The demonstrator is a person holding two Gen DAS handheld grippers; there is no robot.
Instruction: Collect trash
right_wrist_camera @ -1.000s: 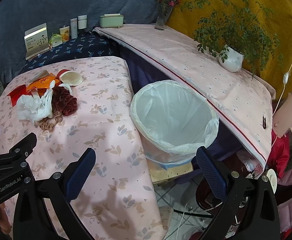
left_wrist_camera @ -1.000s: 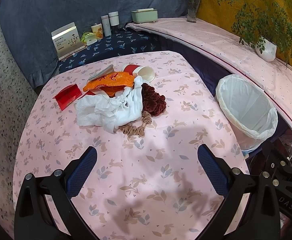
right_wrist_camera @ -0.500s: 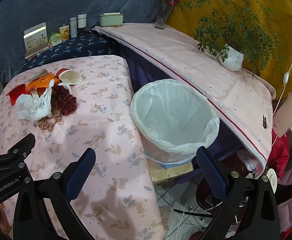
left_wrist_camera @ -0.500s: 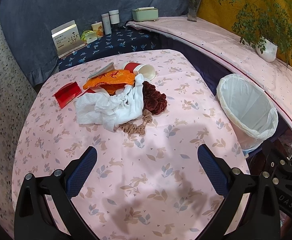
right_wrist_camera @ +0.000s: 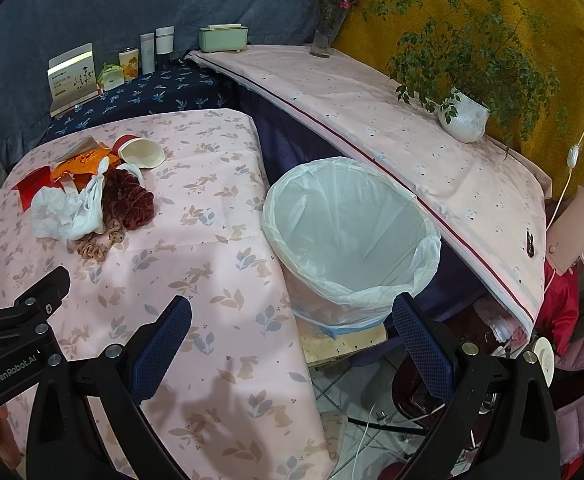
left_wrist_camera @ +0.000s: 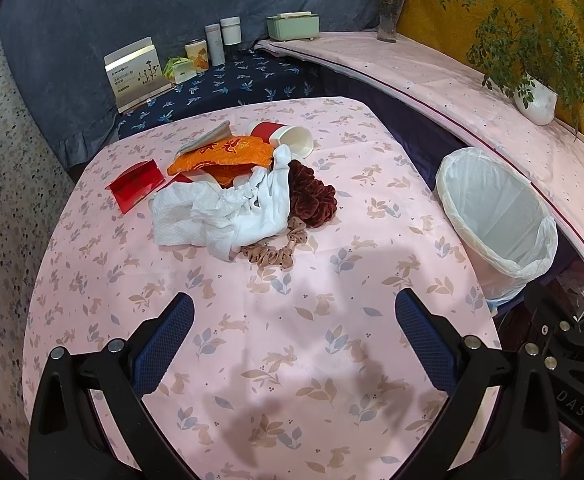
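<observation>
Both pairs of fingers stood wide apart and empty, the left gripper point(left_wrist_camera: 294, 320) over the pink counter point(left_wrist_camera: 332, 360), the right gripper point(right_wrist_camera: 292, 324) by the lined bin point(right_wrist_camera: 352, 236). The trash lay heaped mid-counter: crumpled white tissue point(left_wrist_camera: 219, 212), orange wrapper point(left_wrist_camera: 223, 154), tipped paper cup point(left_wrist_camera: 287, 138), red packet point(left_wrist_camera: 135, 184).

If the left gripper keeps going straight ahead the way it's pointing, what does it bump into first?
Probably the tan scrunchie at the near edge of the trash pile, with the white crumpled tissue right behind it. The left gripper is open, and only bare tablecloth lies before that. Depth is hard to judge here.
</observation>
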